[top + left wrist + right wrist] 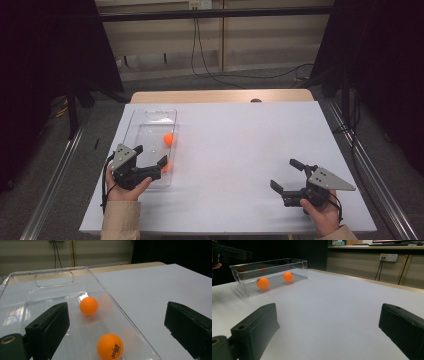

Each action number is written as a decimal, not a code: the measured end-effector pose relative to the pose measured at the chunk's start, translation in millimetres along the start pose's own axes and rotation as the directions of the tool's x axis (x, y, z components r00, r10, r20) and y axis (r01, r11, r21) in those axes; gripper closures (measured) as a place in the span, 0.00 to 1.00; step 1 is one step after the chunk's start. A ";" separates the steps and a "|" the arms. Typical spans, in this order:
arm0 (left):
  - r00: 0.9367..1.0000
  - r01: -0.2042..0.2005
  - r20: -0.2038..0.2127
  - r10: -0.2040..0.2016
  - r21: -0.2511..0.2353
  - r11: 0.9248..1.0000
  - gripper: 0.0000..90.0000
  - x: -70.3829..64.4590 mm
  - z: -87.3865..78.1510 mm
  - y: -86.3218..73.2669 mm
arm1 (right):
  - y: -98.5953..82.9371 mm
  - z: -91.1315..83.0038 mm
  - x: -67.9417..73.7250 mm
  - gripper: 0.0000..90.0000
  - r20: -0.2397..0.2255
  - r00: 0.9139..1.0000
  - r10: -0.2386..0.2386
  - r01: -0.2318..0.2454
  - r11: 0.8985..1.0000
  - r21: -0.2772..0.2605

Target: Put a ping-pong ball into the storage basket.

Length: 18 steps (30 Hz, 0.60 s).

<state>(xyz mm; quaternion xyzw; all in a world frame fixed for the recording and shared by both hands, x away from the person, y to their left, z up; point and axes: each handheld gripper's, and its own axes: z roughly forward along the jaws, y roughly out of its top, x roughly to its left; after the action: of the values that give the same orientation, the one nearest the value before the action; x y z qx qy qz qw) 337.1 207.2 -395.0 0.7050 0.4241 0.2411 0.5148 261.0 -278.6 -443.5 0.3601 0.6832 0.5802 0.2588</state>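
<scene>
From the high view we see our left gripper [150, 161] hanging over the near end of a clear plastic bin [150, 116] at the left of the white table [240, 145], its jaws spread wide and holding nothing. One orange ping-pong ball [169, 139] lies midway along the bin, and a second orange ball [165, 166] sits nearer, just beside the gripper's right jaw; we judge the wide spread is meant to straddle a ball from above. Our right gripper [286, 175] rests at the near right, well apart from the bin, jaws wide open and empty, seemingly parked out of the way. In the left gripper view, the near ball [110, 346], printed with a logo, lies low between the two jaws but touches neither, the far ball [88, 306] lies beyond it, and the right jaw stands outside the bin's clear wall [120, 315], so we think the hand must shift left before closing. In the right gripper view our open jaws frame bare table, with the bin [272, 265] and both balls far off to the left.
</scene>
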 end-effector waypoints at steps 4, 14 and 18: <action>1.000 -0.002 0.007 0.002 -0.004 1.000 0.06 0.4 -1.7 -0.9 | -0.1 -0.1 -0.2 0.02 0.002 1.000 0.001 -0.001 1.000 0.000; 0.999 -0.028 0.022 0.028 -0.013 1.000 0.06 -3.4 -3.7 -4.4 | -0.2 0.3 0.2 0.02 0.002 1.000 -0.001 0.001 1.000 0.000; 0.999 -0.030 0.032 0.030 -0.013 0.999 0.06 -5.1 -3.6 -5.9 | -0.3 0.4 0.1 0.02 0.001 1.000 -0.002 0.002 1.000 0.002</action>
<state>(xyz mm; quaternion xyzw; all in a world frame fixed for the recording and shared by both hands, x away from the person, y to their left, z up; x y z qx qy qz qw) 329.6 205.4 -398.8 0.7117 0.4037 0.2401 0.5223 261.2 -278.3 -443.9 0.3601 0.6837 0.5792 0.2594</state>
